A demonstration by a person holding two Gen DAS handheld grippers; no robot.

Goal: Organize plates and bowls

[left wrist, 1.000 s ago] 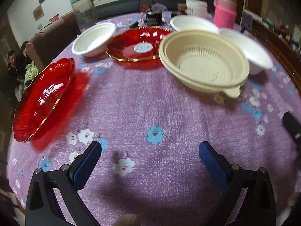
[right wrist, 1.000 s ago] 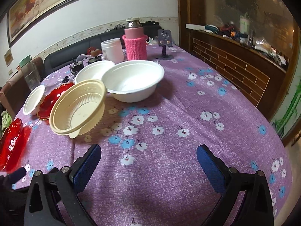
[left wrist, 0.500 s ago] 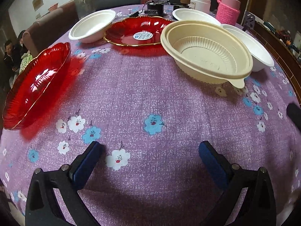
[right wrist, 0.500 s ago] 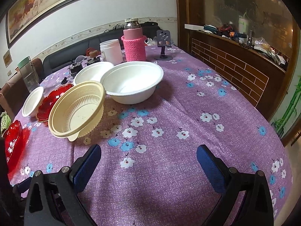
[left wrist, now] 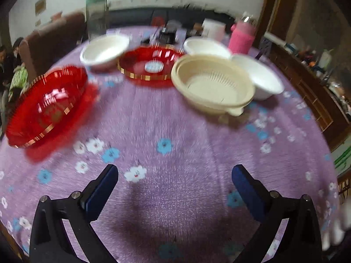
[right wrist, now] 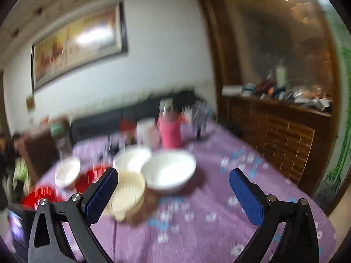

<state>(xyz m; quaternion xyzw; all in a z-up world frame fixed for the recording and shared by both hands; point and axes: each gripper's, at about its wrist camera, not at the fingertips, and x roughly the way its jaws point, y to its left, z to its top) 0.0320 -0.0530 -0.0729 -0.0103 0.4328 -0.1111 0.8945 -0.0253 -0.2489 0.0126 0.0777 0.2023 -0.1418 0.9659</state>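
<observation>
On the purple flowered tablecloth stand a red plate at the left, a second red plate further back, a small white bowl, a cream strainer bowl, a large white bowl and another white bowl behind. My left gripper is open and empty, above the near cloth. My right gripper is open and empty, raised; its blurred view shows the cream bowl and large white bowl.
A pink-sleeved bottle, a white tub and a clear jar with green lid stand at the table's far side. A wooden sideboard runs along the right. People sit at far left.
Both views have gone blurred with motion. The right gripper has tilted up and pulled back, now showing the wall and painting. The left gripper has lifted and drawn back a little.
</observation>
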